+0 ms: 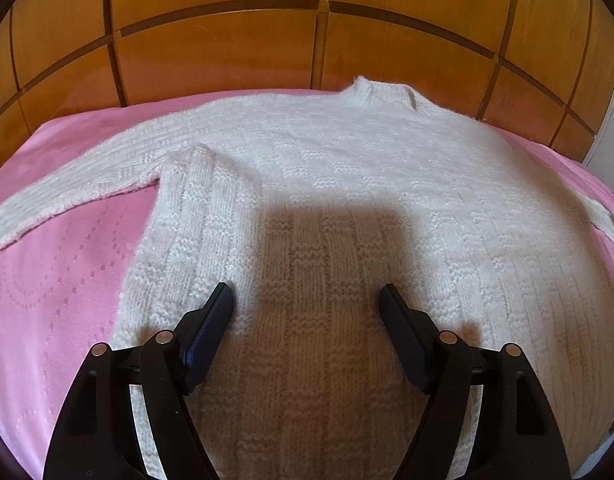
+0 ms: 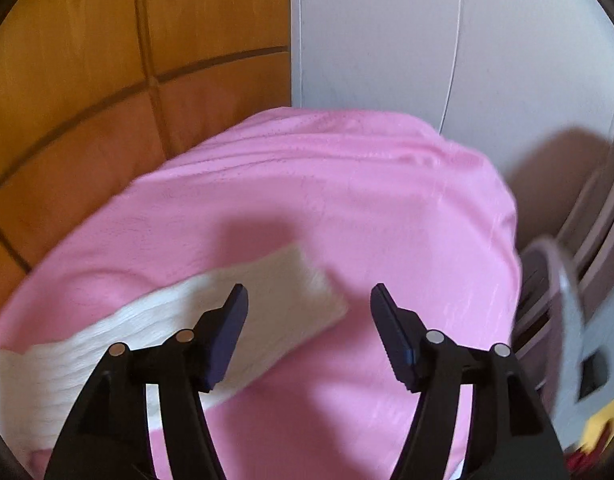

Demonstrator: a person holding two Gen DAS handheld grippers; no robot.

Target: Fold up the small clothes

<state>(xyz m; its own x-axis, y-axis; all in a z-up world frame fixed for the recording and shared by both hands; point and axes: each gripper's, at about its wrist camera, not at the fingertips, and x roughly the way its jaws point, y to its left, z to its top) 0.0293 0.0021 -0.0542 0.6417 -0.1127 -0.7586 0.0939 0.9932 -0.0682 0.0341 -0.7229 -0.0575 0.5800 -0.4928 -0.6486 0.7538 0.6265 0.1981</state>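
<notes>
A cream knitted sweater (image 1: pixel 347 184) lies flat on a pink bedspread (image 1: pixel 55 280), collar toward the headboard. Its left sleeve (image 1: pixel 67 184) stretches out to the left. A flap of the left side is folded over the body. My left gripper (image 1: pixel 307 300) is open and empty, just above the sweater's lower middle. In the right wrist view the end of a sleeve (image 2: pixel 267 300) lies across the pink bedspread (image 2: pixel 347 200). My right gripper (image 2: pixel 309 300) is open and empty over the cuff end, its left finger (image 2: pixel 227 332) above the knit.
A wooden panelled headboard (image 1: pixel 307 40) stands behind the bed. In the right wrist view a white wall (image 2: pixel 427 40) and the bed's right edge show, with a brown chair and a grey object (image 2: pixel 567 300) beside it.
</notes>
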